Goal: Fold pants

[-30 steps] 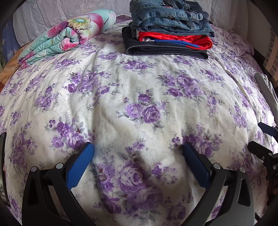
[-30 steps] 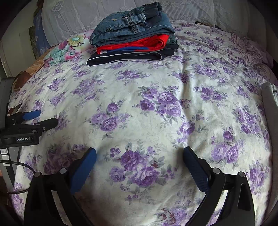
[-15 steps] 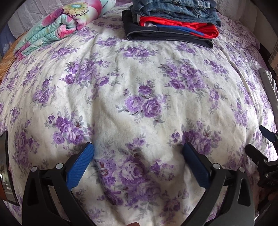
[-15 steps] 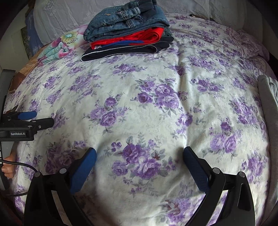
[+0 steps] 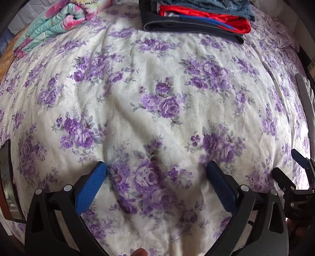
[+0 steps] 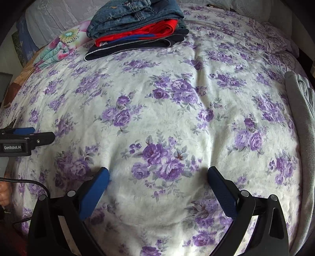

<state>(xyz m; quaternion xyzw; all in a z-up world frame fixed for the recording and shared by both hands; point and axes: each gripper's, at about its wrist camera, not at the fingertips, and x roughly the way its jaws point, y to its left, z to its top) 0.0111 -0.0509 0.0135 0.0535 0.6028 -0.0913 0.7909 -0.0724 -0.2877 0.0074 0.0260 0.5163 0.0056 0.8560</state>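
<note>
A stack of folded pants [image 6: 137, 25] lies at the far end of the bed: blue jeans on top, a red pair under them, a dark navy pair at the bottom [image 5: 189, 27]. A grey garment [image 6: 301, 122] lies along the bed's right edge, also a thin strip in the left wrist view [image 5: 305, 96]. My left gripper [image 5: 156, 177] hovers open over the floral cover, holding nothing. My right gripper [image 6: 158, 179] is open too, empty, above the near middle of the bed. Each gripper shows at the other view's edge.
A white bed cover with purple roses [image 6: 177, 118] fills both views. A rolled floral quilt [image 5: 53, 25] lies at the far left beside the stack. White pillows [image 6: 51, 17] line the headboard. A dark object [image 5: 7, 181] stands at the bed's left edge.
Both grippers have dropped lower and drawn back toward the near edge, so the stack now sits higher in each view. Both stay open and empty.
</note>
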